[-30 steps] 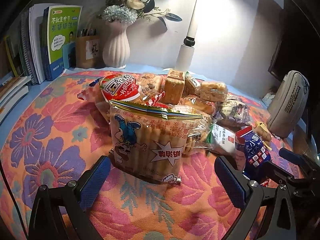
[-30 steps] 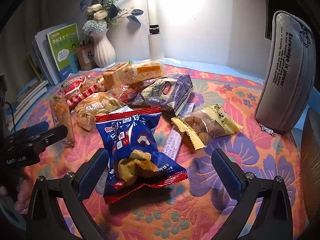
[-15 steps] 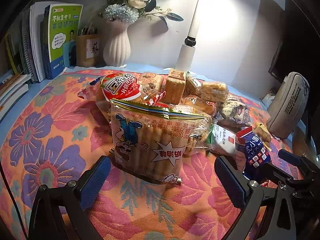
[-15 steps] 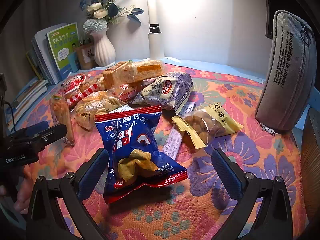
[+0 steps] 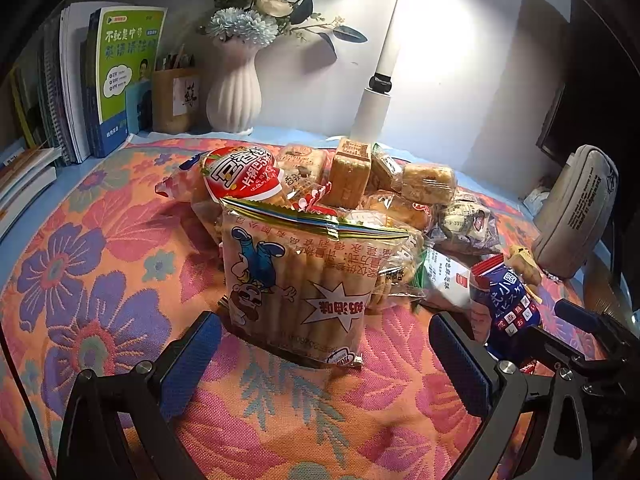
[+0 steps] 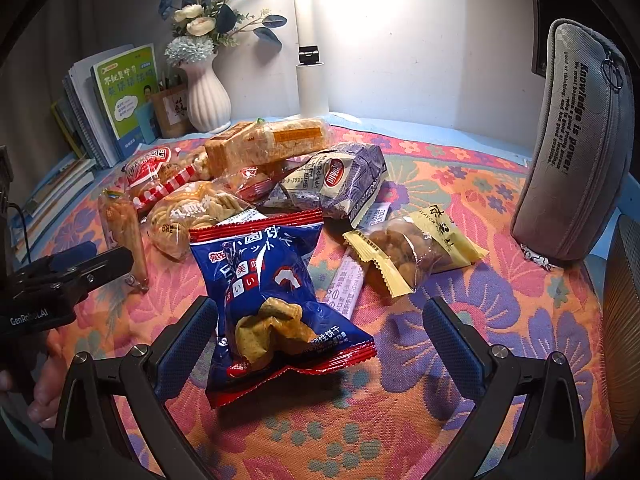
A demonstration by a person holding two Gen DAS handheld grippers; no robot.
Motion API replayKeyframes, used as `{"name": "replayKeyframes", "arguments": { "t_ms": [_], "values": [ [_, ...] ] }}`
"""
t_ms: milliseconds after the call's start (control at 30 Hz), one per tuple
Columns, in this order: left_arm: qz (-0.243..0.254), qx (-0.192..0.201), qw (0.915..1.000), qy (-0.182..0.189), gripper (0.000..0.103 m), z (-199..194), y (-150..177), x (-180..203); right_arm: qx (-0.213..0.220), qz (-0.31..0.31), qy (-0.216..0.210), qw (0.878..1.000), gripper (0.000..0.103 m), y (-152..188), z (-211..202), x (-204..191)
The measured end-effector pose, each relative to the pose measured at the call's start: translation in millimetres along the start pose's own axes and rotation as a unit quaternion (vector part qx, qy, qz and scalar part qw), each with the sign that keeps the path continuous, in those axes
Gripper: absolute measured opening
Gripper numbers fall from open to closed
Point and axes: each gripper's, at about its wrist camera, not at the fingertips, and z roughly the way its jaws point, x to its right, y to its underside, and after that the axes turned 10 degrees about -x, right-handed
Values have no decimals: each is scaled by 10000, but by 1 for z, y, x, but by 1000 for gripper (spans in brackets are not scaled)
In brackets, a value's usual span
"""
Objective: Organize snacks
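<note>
A floral tablecloth [image 5: 100,264] in orange, pink and purple covers the table. At the back stand upright books [image 5: 120,84], a brown pen holder [image 5: 176,100], a white ribbed vase [image 5: 234,92] of artificial flowers [image 5: 260,12] and a white lamp post [image 5: 380,80]. A grey pencil case [image 6: 576,148] stands on end at the right.

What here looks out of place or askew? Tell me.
The snacks sit in a loose heap on the floral cloth, overlapping at odd angles. The biscuit-stick bag has its print upside down. Nothing appears spilled or torn. Both grippers have open jaws.
</note>
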Motion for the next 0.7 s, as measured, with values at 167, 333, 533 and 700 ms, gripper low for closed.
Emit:
{"name": "replayKeyframes", "arguments": {
  "t_ms": [167,333,533,700],
  "values": [
    [-7,-4,10000,13,103,0,0,0,-10,-6,-2,10000,103,1,1,0],
    [-5,-2,10000,11,103,0,0,0,-12,-7,-2,10000,103,1,1,0],
    [-8,-2,10000,11,103,0,0,0,-19,-9,-3,10000,103,1,2,-1],
    [-12,-2,10000,14,103,0,0,1,-18,-6,1,10000,103,1,1,-1]
  ]
}}
